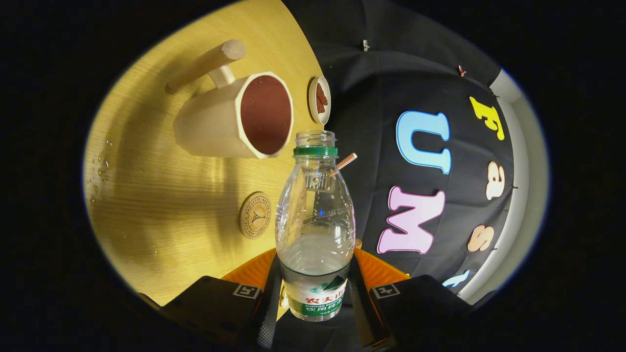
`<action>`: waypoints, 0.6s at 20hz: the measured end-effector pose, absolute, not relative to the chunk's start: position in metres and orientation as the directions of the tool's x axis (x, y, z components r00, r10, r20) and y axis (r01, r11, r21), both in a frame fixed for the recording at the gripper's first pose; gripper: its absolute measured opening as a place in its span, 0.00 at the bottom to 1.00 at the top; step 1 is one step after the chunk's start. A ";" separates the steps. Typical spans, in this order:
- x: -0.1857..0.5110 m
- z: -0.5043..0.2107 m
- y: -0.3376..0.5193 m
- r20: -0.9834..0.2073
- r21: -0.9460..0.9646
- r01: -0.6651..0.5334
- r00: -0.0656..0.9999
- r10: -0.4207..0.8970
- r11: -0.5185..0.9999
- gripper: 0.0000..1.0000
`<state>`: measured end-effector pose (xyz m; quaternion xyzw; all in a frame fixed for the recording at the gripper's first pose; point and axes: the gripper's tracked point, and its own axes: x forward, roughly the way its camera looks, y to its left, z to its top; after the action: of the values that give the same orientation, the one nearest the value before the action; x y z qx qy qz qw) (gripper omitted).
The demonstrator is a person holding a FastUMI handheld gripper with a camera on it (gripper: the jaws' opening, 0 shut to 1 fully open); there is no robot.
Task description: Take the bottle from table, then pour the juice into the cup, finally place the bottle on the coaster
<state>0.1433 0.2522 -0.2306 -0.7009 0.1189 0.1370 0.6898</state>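
Between the tongs [315,288] sits the gripped bottle [315,215], its base hidden, cup [234,117] beyond.

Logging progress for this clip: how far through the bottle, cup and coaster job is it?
Done: the bottle, uncapped, is clamped between the gripper fingers and off the table. In hand: it is rolled sideways, mouth near the cup; no liquid stream is visible. Left: finishing the pour and setting the bottle on the bare coaster.

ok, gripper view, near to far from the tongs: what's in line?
tongs shut on the bottle → round coaster on the table → cup with handle → small dish at the table's far edge.
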 end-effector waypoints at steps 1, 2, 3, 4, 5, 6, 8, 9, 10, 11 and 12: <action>0.143 -0.230 0.252 -0.355 -0.935 -0.354 0.935 0.023 -0.032 0.67; 0.142 -0.230 0.253 -0.356 -0.934 -0.355 0.934 0.024 -0.044 0.67; 0.142 -0.228 0.253 -0.356 -0.934 -0.354 0.934 0.025 -0.056 0.67; 0.142 -0.228 0.254 -0.353 -0.934 -0.351 0.935 0.028 -0.066 0.67; 0.141 -0.227 0.254 -0.352 -0.934 -0.349 0.936 0.030 -0.073 0.67; 0.141 -0.227 0.255 -0.352 -0.934 -0.349 0.935 0.030 -0.081 0.67; 0.142 -0.226 0.256 -0.350 -0.933 -0.345 0.936 0.032 -0.097 0.67; 0.143 -0.226 0.256 -0.349 -0.933 -0.344 0.936 0.032 -0.106 0.67; 0.143 -0.225 0.256 -0.350 -0.932 -0.344 0.936 0.033 -0.114 0.67; 0.143 -0.224 0.256 -0.350 -0.931 -0.343 0.936 0.035 -0.122 0.67; 0.142 -0.224 0.255 -0.350 -0.931 -0.343 0.936 0.036 -0.128 0.67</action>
<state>0.1420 0.2554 -0.2238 -0.7369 0.1040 0.1452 0.6520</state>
